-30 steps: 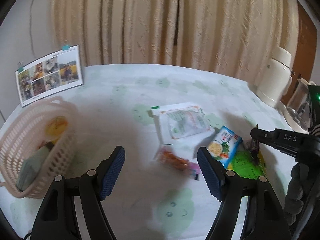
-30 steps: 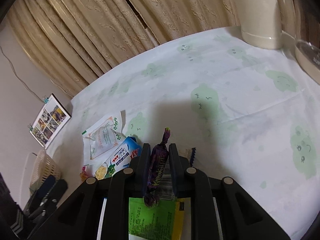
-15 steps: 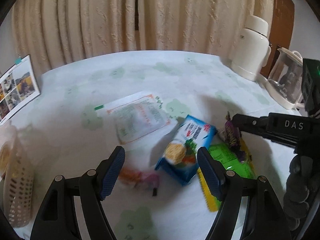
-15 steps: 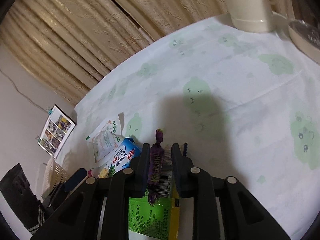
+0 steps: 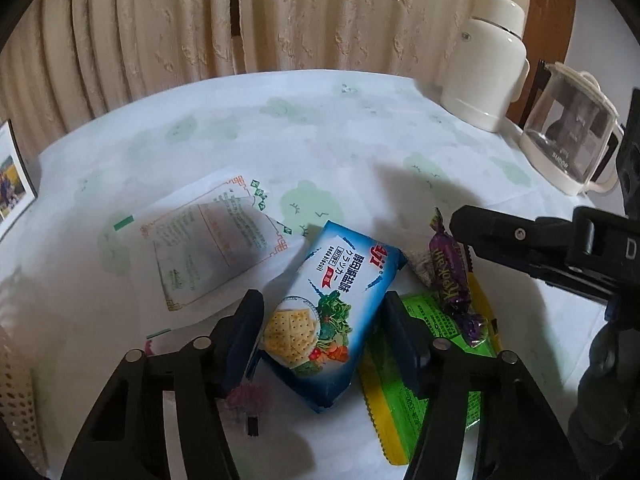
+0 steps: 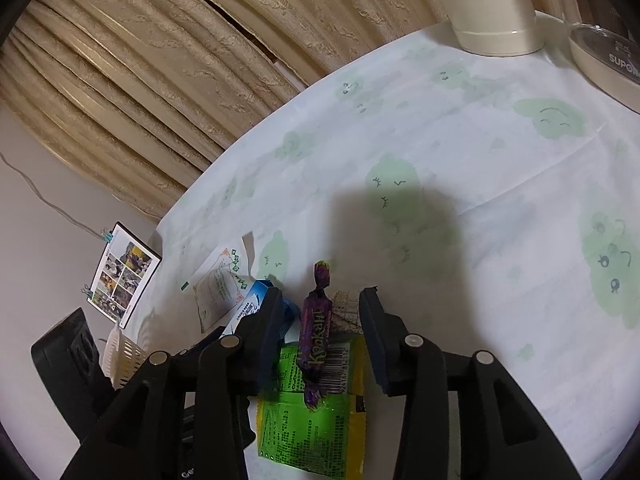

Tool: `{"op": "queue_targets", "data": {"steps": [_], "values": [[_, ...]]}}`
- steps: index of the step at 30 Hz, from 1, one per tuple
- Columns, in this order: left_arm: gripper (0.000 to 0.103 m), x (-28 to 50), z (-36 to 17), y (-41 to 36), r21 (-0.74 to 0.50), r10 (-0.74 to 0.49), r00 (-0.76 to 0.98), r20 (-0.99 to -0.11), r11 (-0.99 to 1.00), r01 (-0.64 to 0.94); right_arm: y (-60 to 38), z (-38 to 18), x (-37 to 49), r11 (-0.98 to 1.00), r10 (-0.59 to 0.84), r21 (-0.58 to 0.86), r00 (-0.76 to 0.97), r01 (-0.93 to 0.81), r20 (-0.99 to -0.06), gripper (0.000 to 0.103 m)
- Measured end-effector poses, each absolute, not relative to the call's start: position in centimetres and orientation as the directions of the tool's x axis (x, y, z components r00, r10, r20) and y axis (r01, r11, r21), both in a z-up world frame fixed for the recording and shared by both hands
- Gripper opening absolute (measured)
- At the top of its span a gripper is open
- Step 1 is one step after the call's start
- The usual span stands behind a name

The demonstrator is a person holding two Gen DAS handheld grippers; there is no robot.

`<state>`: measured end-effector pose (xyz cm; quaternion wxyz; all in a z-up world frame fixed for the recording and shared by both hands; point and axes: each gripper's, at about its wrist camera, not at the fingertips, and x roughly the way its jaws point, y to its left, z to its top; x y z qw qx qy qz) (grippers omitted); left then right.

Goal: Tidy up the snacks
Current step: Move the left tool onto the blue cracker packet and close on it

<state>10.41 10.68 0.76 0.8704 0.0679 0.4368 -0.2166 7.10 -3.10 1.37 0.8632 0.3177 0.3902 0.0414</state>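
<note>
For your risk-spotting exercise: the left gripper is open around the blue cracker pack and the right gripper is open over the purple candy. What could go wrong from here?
1. The left gripper straddles the blue cracker pack, which overlaps the green snack packet; closing could drag that too.
2. The purple candy lies loose on the green packet between the right gripper's open jaws, so it may slide off.

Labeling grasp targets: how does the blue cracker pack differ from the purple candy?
The blue cracker pack is a broad, flat pillow bag; the purple candy is a slim twist-wrapped piece. The pack lies between the open left gripper fingers; the candy rests on the green-yellow packet between the open right gripper fingers. Neither is gripped.
</note>
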Motion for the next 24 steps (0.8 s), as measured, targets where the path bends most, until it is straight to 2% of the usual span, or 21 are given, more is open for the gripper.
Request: {"op": "queue_targets", "data": {"steps": [8,18,24], "values": [[0.049,10.5,0.7,11.4,-0.114,-0.348,0.509,-0.787,0.893,0.435,-2.7,1.6,7.1,0.812,0.308,0.559,0.691,0.167,-0.654,0.041],[0.047,9.5,2.0,12.6,-0.16,-0.374,0.529,-0.762,0.9,0.406,-2.6,1.7,7.0,0.806,0.327,0.572,0.693,0.15,-0.642,0.041],[0.047,9.1,3.7,13.8,-0.149,-0.344,0.589,-0.731,0.923,0.354,-1.6,1.7,7.1,0.825,0.334,0.551,0.679,0.125,-0.654,0.041]]}}
